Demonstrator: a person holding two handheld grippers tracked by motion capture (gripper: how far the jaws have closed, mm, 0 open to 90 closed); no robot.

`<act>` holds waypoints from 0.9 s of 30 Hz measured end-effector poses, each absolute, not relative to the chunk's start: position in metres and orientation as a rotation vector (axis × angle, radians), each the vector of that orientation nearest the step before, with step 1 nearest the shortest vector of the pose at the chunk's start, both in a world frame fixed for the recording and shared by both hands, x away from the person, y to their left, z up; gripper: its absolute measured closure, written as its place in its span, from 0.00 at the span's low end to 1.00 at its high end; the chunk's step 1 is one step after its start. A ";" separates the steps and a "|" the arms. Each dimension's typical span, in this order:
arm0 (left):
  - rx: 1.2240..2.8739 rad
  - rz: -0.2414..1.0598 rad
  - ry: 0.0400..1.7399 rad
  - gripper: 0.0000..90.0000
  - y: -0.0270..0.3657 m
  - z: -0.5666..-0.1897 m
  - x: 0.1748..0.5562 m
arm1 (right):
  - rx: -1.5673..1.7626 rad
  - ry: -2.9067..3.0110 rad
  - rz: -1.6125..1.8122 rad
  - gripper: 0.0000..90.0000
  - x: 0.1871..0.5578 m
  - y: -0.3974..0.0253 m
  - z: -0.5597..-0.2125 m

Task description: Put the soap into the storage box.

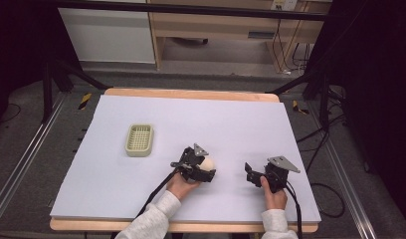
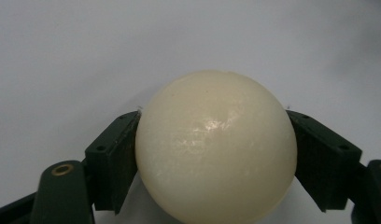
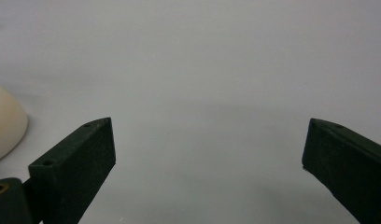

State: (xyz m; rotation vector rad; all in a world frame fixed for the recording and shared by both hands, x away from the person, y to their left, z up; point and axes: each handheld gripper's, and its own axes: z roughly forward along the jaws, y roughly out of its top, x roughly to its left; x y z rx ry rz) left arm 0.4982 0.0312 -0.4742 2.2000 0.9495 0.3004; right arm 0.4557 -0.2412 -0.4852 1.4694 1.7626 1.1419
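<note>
A pale green soap dish [image 1: 139,140] with a ribbed, slotted floor is sitting alone on the left half of the worktop [image 1: 241,124], well apart from both hands. Nothing is lying between it and the grippers; the white sheet covering the worktop is showing bare there. Beyond the far edge, a wooden cabinet [image 1: 216,25] is standing against the wall, and cables are trailing over the floor at the right.

Nearer the middle, the left gripper [image 1: 207,167] is lying low over the worktop with a hand [image 1: 181,185] behind it, and its jaws are pressing against the two sides of a cream ball [image 1: 208,163]. In the left gripper view the ball [image 2: 215,147] is looking smooth, round and slightly glossy, with a soft highlight near its top, and each black pad is touching its flank. It is sitting in the near centre of the worktop, just above or on the sheet; which one I cannot tell.

To the right, the right gripper [image 1: 252,172] is resting near the front edge, its jaws standing wide apart with only bare sheet between them. In the right gripper view the ball [image 3: 6,121] is peeking in at the left edge, clear of the right gripper [image 3: 207,149].
</note>
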 end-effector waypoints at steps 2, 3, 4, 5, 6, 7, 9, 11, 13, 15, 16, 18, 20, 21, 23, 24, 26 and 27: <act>2.200 0.301 0.950 0.25 0.031 -0.474 0.498 | 1.473 1.763 1.144 0.03 0.456 -0.241 -0.485; 2.203 0.305 0.946 0.25 0.031 -0.474 0.498 | 1.473 1.763 1.144 0.03 0.456 -0.241 -0.485; 2.203 0.305 0.946 0.25 0.031 -0.474 0.498 | 1.473 1.762 1.144 0.03 0.456 -0.241 -0.485; 2.205 0.304 0.946 0.25 0.031 -0.474 0.497 | 1.470 1.763 1.142 0.03 0.456 -0.241 -0.485; 2.207 0.308 0.946 0.25 0.031 -0.474 0.497 | 1.469 1.763 1.142 0.03 0.456 -0.241 -0.485; 2.210 0.305 0.945 0.25 0.031 -0.474 0.497 | 1.472 1.764 1.143 0.03 0.456 -0.241 -0.485; 2.211 0.300 0.945 0.25 0.031 -0.473 0.497 | 1.472 1.762 1.143 0.03 0.456 -0.241 -0.485; 2.216 0.300 0.938 0.25 0.032 -0.472 0.497 | 1.471 1.761 1.143 0.03 0.456 -0.241 -0.485; 2.217 0.298 0.934 0.25 0.032 -0.471 0.496 | 1.470 1.762 1.143 0.03 0.456 -0.241 -0.485; 2.214 0.304 0.928 0.25 0.034 -0.469 0.494 | 1.472 1.762 1.145 0.03 0.456 -0.241 -0.485; 2.213 0.308 0.925 0.25 0.034 -0.468 0.494 | 1.472 1.762 1.145 0.03 0.456 -0.241 -0.485; 2.212 0.304 0.923 0.25 0.035 -0.467 0.493 | 1.473 1.762 1.145 0.03 0.456 -0.241 -0.485; 2.210 0.306 0.918 0.25 0.037 -0.465 0.492 | 1.471 1.761 1.144 0.03 0.456 -0.241 -0.485; 2.208 0.305 0.917 0.25 0.038 -0.464 0.491 | 1.472 1.763 1.146 0.03 0.456 -0.241 -0.485; 2.210 0.307 0.913 0.25 0.039 -0.461 0.490 | 1.473 1.763 1.146 0.03 0.456 -0.241 -0.485; 2.209 0.307 0.909 0.25 0.041 -0.460 0.489 | 1.473 1.763 1.146 0.03 0.456 -0.241 -0.485; 2.205 0.310 0.906 0.25 0.044 -0.457 0.488 | 1.473 1.764 1.145 0.03 0.456 -0.241 -0.485; 2.205 0.310 0.906 0.25 0.044 -0.457 0.488 | 1.473 1.764 1.145 0.03 0.456 -0.241 -0.485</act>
